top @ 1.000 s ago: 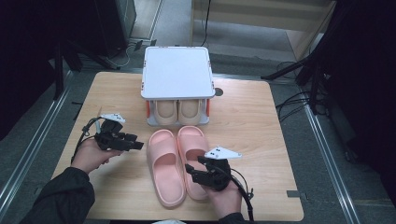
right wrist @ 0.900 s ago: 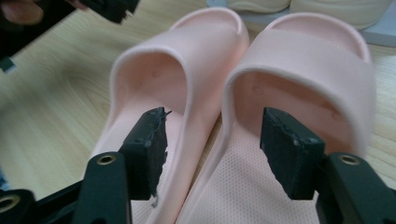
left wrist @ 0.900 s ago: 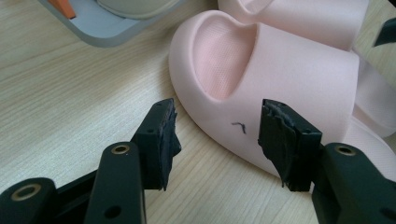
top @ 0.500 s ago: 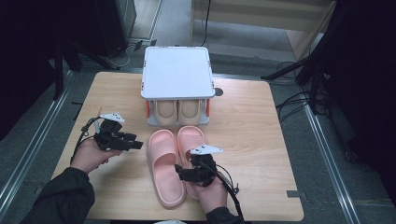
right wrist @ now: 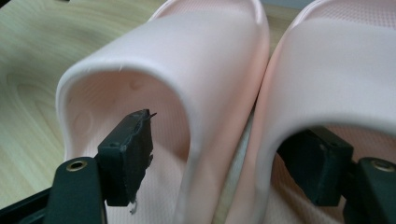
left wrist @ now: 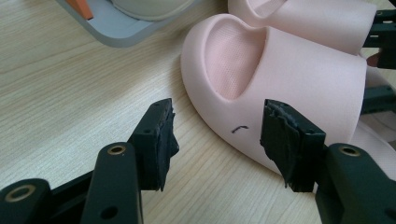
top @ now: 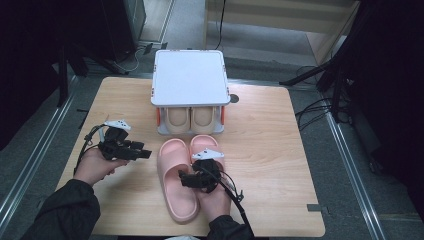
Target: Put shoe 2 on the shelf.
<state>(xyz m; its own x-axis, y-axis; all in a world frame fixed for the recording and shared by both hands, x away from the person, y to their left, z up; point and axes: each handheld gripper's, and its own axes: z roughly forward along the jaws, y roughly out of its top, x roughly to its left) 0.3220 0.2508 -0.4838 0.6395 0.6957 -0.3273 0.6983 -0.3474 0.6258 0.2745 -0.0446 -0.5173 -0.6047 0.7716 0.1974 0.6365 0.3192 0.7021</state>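
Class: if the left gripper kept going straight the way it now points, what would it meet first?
Most likely the left pink slipper: the open left gripper points at its outer side, with bare table between them. Depth is hard to judge.

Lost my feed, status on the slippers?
Left tongs open beside left slipper, not touching. Right tongs open, one jaw inside each slipper, straddling the adjoining walls. Right slipper alongside. Nothing in the way.

The person's left hand (top: 97,162) holds the left gripper (top: 142,154) level, jaws standing apart. The right hand (top: 215,197) points the right gripper (top: 184,179) leftward, its jaws having just spread wide, nothing pinched between them.
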